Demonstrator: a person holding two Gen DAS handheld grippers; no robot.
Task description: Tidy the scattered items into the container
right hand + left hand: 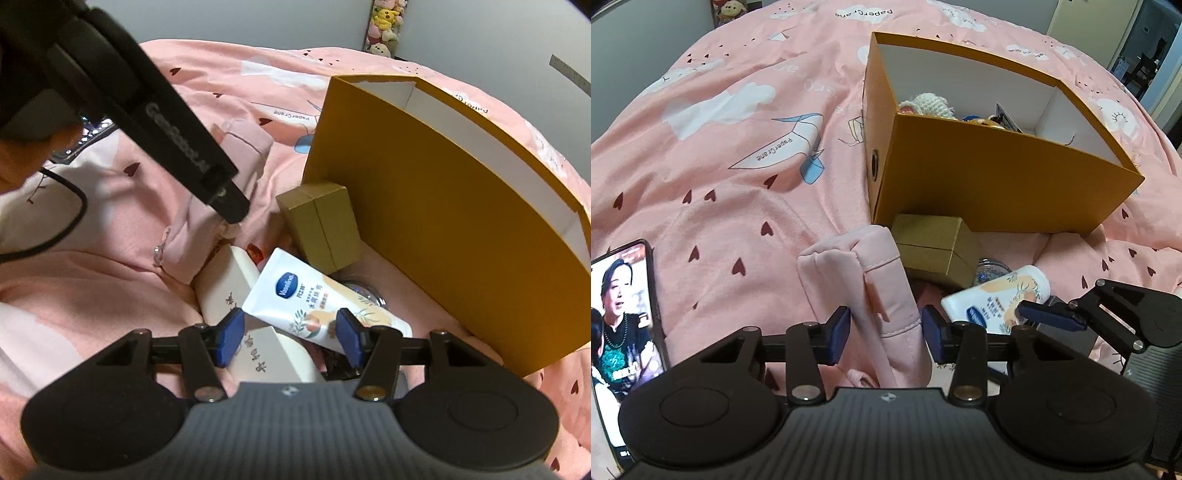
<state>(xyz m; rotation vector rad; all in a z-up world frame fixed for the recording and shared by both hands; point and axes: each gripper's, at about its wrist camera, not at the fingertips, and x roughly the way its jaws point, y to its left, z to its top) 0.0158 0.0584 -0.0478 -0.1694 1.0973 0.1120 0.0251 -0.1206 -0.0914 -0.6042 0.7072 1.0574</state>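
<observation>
On the pink quilt, my left gripper is shut on a pink fabric pouch, with both blue pads against its sides. In the right wrist view, one of its black fingers rests on that pouch. My right gripper is open over a white Vaseline tube, which lies across a long white box. A small kraft box stands against the open orange container, which holds a crocheted item and other small things.
A lit phone lies on the quilt at the left. A clear round jar is tucked under the tube beside the container wall. A black cable loops over the bedding at the left.
</observation>
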